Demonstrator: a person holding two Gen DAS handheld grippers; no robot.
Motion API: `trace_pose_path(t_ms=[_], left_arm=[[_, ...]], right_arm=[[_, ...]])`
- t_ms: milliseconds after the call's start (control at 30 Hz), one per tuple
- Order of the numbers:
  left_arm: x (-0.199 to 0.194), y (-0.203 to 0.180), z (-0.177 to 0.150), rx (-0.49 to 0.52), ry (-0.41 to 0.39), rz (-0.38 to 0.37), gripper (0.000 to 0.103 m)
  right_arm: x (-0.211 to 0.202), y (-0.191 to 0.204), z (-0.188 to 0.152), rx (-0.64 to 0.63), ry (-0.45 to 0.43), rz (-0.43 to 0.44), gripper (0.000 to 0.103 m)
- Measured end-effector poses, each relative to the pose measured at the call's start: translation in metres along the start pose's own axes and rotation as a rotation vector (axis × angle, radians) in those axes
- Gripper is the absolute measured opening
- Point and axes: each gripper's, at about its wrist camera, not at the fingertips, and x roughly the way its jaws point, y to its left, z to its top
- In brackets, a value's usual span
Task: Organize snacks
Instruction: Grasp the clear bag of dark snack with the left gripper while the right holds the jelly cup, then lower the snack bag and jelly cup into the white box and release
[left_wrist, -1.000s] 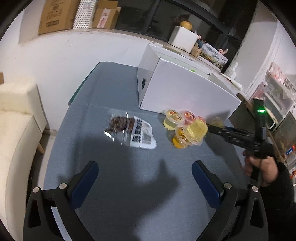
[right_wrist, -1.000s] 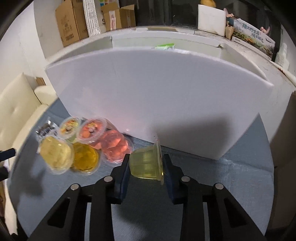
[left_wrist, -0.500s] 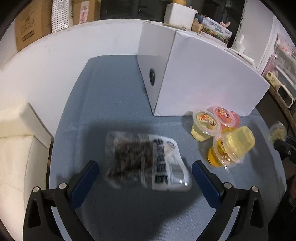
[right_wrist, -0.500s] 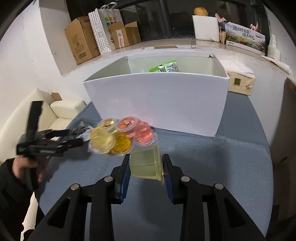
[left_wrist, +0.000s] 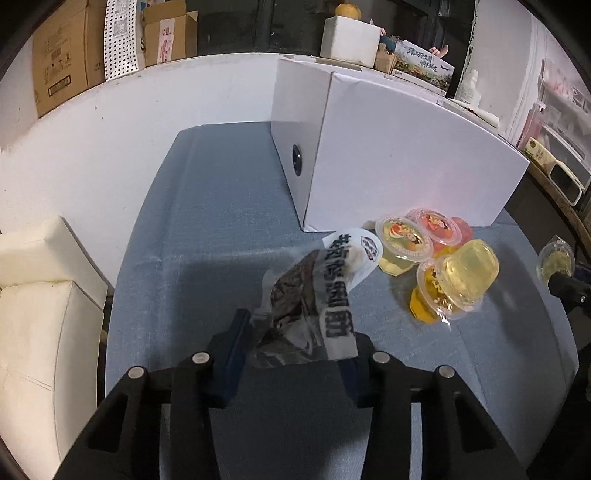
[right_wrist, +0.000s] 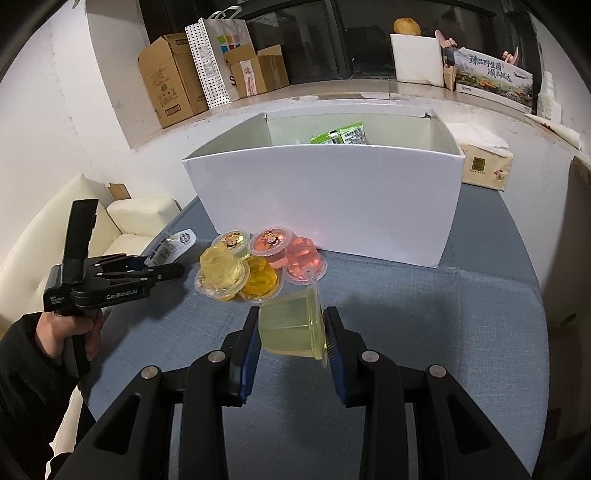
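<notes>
table (left_wrist: 207, 229): blue cloth top, holds everything below.
white box (right_wrist: 325, 206): open top, at 12 o'clock from the right gripper; a green packet (right_wrist: 341, 134) already lies inside.
snack bag (left_wrist: 314, 295): clear pouch with dark contents, crumpled and tilted up, far end pointing to 1 o'clock toward the box corner.
jelly cup cluster (right_wrist: 255, 264): five cups, yellow, orange and pink, bunched against the box front, not yet packed.
pale green jelly cup (right_wrist: 291, 326): on its side between the right jaws, off the table.
left gripper (left_wrist: 291, 343): jaws have just been closing; now clenched on the near end of the snack bag.
right gripper (right_wrist: 291, 332): clamped on the pale green jelly cup.
progress: early. One packet boxed, two items in hand; judging by this, both held items and the five cups remain to go in.
</notes>
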Motion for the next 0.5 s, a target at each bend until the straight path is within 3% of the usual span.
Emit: trace_pose_path(t_ms=[333, 500], left_arm=[[-0.037, -0.009, 0.002, -0.014, -0.092, -0.050, 0.046], [-0.055, -0.021, 0.030, 0.017, -0.157, -0.065, 0.046]], right_arm=[[-0.006, 0.006, 0.002, -0.013, -0.015, 0.009, 0.036], [-0.019, 0.010, 0.012, -0.023, -0.056, 0.018, 0.036]])
